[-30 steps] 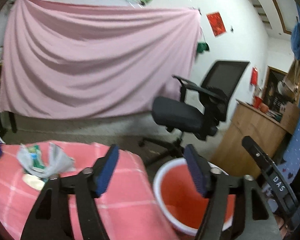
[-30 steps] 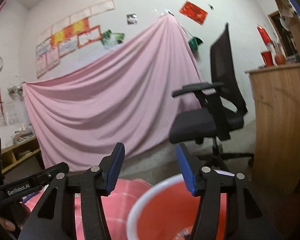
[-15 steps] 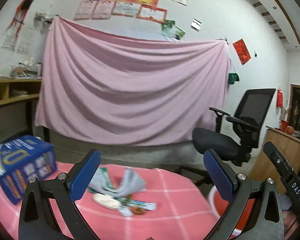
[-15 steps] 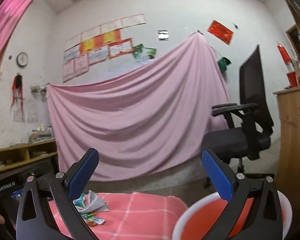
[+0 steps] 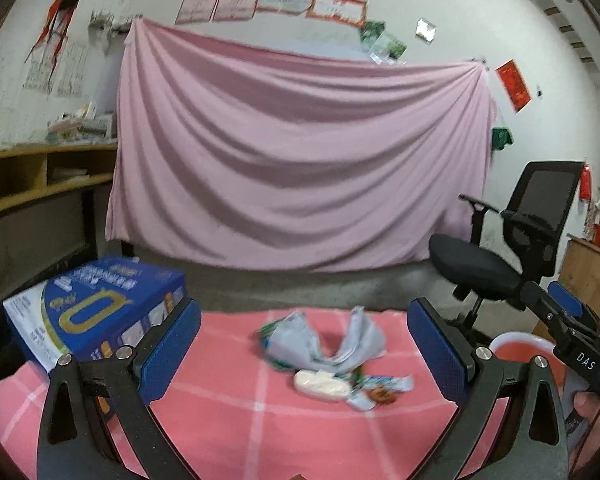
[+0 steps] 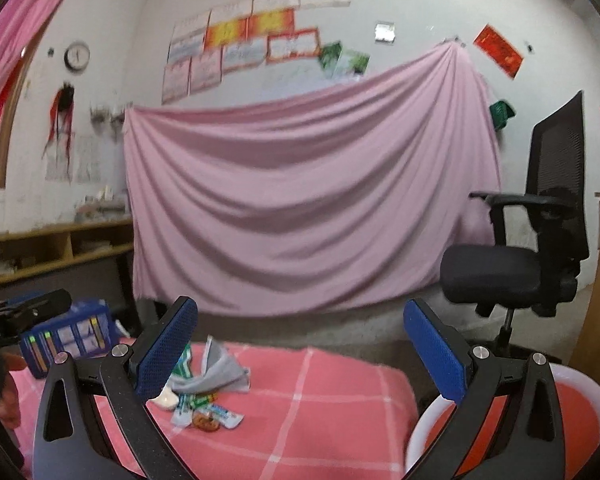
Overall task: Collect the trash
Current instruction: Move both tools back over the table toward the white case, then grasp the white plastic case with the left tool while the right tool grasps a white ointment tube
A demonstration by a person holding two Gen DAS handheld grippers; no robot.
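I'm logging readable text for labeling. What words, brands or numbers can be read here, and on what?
"DAS": white letters on the right gripper body, seen from the left wrist.
Blue box: print too blurred to read.
Left gripper label: cut off, unreadable.
Wall posters, snack wrappers: blurred.

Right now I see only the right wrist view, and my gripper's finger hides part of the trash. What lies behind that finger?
Observer: A white oval piece, lying against the crumpled grey wrapper.
Operator: Is the left gripper free?
Observer: Yes, the left gripper is open and holds nothing.
Operator: And the blue box?
Observer: The blue box shows a big gold letter on top; it rests on the pink checked tablecloth, apart from the wrapper.
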